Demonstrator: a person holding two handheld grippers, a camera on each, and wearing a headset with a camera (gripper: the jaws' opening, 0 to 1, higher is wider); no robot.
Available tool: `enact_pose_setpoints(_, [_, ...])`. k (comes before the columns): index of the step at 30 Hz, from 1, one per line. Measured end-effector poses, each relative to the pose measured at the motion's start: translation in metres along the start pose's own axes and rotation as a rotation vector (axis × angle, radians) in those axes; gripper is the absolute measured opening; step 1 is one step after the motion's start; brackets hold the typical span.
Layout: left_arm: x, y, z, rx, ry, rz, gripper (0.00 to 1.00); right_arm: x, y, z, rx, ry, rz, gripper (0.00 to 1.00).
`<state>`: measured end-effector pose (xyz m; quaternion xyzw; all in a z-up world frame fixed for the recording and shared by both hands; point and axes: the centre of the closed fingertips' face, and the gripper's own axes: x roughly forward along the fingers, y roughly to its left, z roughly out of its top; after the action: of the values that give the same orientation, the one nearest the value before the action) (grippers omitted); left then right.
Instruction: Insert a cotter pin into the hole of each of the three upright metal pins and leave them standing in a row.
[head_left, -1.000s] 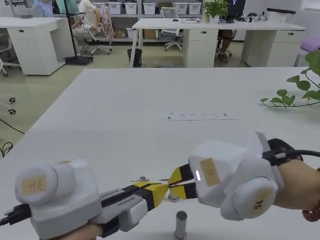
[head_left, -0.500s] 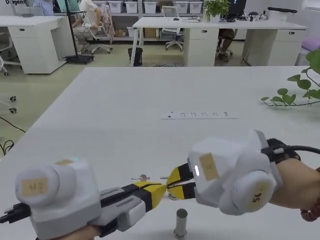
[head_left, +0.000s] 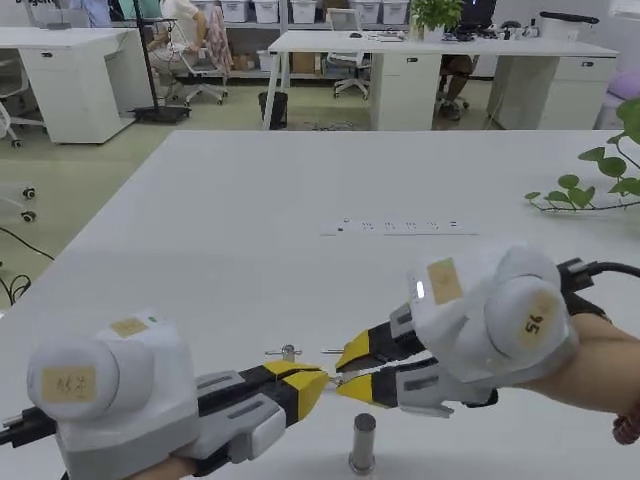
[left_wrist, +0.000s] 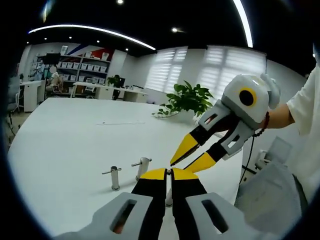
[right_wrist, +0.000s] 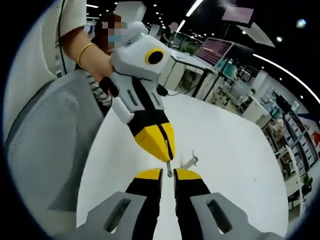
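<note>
Low in the head view, the two yellow-tipped tongs meet tip to tip above the white counter (head_left: 300, 200). The left tongs (head_left: 319, 379) reach in from the lower left. They are pinched almost shut on what looks like a thin grey metal cotter pin (right_wrist: 170, 165), whose end pokes out at the tips in the right gripper view. The right tongs (head_left: 351, 372) come from the lower right. Their jaws stand apart in a narrow V around that end, and the frames do not show whether they touch it.

In the left gripper view, the right tongs (left_wrist: 180, 166) hang open just above the left tongs (left_wrist: 170, 173).

Left of centre in that view stand two short upright grey metal pins (left_wrist: 115, 178) (left_wrist: 143, 168), each with a cross-piece through its top. One of them (head_left: 288, 353) shows just above the left tongs in the head view.

A bare upright grey metal cylinder pin (head_left: 361, 446) stands at the bottom edge of the head view, below both tips.
</note>
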<state>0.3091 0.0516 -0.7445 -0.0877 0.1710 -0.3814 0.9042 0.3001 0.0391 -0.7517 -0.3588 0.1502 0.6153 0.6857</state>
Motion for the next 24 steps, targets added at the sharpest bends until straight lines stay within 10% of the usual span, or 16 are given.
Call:
enact_pose_setpoints(14, [-0.005, -0.013, -0.007, 0.133, 0.03, -0.074, 0.0, -0.004, 0.008, -0.007, 0.256, -0.066, 0.13, 0.15])
enact_pose_setpoints(24, [-0.008, -0.031, -0.008, 0.174, 0.027, -0.169, 0.0, -0.006, 0.025, -0.006, 0.301, -0.118, 0.246, 0.16])
